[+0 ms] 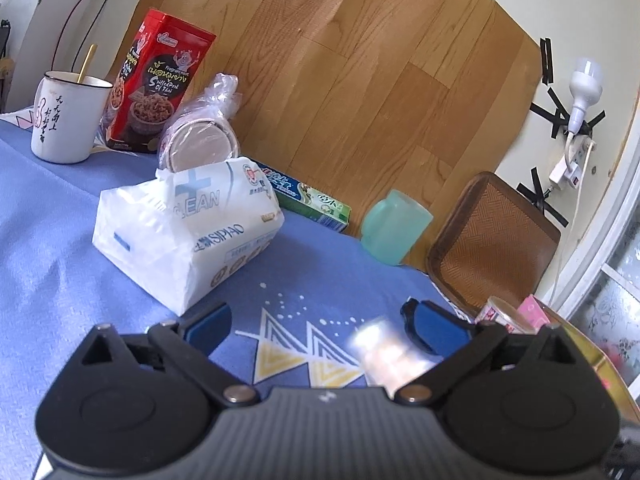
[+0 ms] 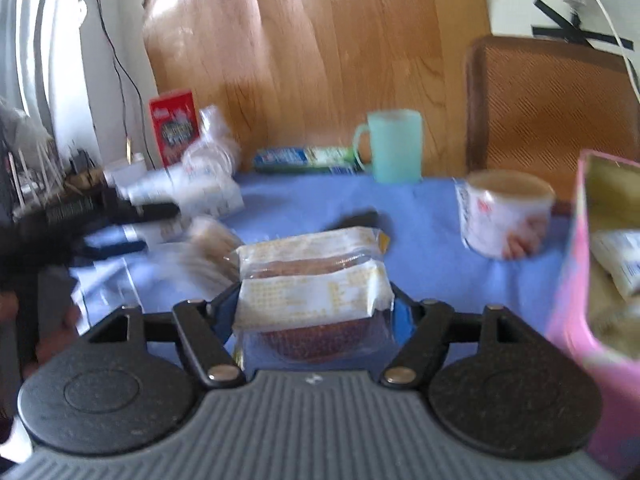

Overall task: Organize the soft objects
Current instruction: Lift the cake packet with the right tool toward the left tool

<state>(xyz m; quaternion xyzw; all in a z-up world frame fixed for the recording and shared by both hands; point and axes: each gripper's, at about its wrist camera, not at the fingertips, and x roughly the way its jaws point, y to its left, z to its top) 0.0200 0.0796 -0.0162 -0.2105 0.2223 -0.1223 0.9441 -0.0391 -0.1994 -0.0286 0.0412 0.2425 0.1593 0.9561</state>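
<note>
Blue cloth with a white and yellow triangle print covers the surface (image 1: 60,240). Left gripper (image 1: 316,320) hovers low over the cloth, jaws spread wide and grasping nothing; a blurred pale object (image 1: 384,356) sits just inside its right finger, identity not resolvable. Right gripper (image 2: 314,312) is clenched on a wrapped bread pack (image 2: 316,276), a clear wrapper with white and yellow print over a brown loaf, held between both blue pads above the cloth. Second, blurred bread pack (image 2: 208,248) shows just left of the held one, near the left gripper as seen from the right wrist view. White tissue pack (image 1: 188,232) lies on the cloth ahead of the left gripper. Behind it, along the wood-grain panel (image 1: 360,80): white enamel mug (image 1: 68,116) with a stick in it, red snack box (image 1: 160,84), bagged round tin (image 1: 200,140), green toothpaste box (image 1: 312,200), mint plastic cup (image 1: 396,228). Pink box (image 2: 592,280) stands open at right with a white packet (image 2: 620,264) inside; a small white tub (image 2: 504,216) sits just left of it.
</note>
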